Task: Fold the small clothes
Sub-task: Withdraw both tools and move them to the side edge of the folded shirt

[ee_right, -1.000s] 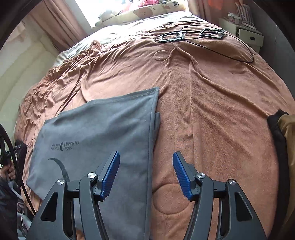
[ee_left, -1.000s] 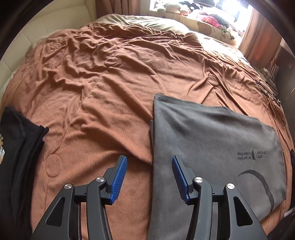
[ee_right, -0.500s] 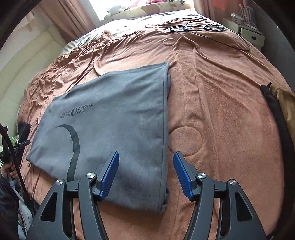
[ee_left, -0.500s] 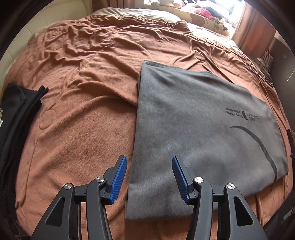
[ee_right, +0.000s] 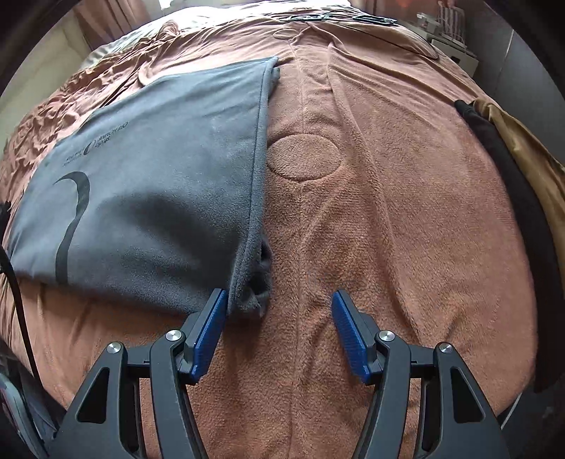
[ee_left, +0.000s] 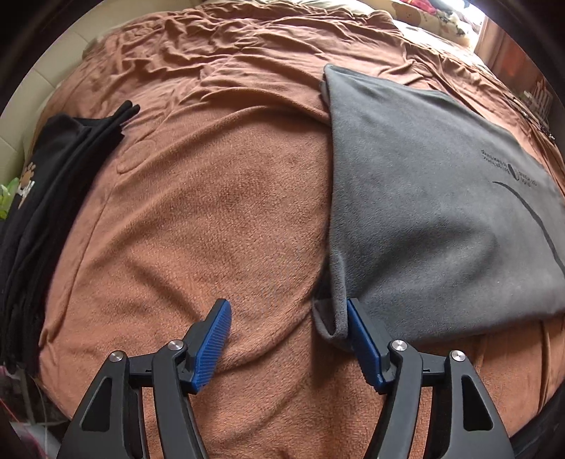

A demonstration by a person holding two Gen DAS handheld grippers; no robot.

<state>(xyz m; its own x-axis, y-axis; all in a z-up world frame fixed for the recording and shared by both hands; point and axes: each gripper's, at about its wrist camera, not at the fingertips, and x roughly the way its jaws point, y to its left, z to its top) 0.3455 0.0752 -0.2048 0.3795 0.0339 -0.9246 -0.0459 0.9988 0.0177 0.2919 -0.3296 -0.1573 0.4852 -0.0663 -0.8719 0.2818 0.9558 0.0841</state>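
Observation:
A grey folded garment (ee_left: 423, 183) with a dark printed logo lies flat on the brown blanket (ee_left: 212, 212). In the left wrist view its near left corner curls up against my right fingertip. My left gripper (ee_left: 287, 319) is open, low over the blanket, the corner just inside the jaws. In the right wrist view the same garment (ee_right: 148, 183) lies at the left, its near right corner bunched against my left fingertip. My right gripper (ee_right: 279, 309) is open and holds nothing.
A stack of black clothes (ee_left: 46, 197) lies at the left edge of the bed. Black and tan clothes (ee_right: 512, 183) lie at the right edge. Cables (ee_right: 335, 17) and pillows lie at the far end of the bed.
Both grippers have dropped and moved toward the near edge of the garment. Each now has one fingertip at a near corner, which has lifted and bunched. Both stay open.

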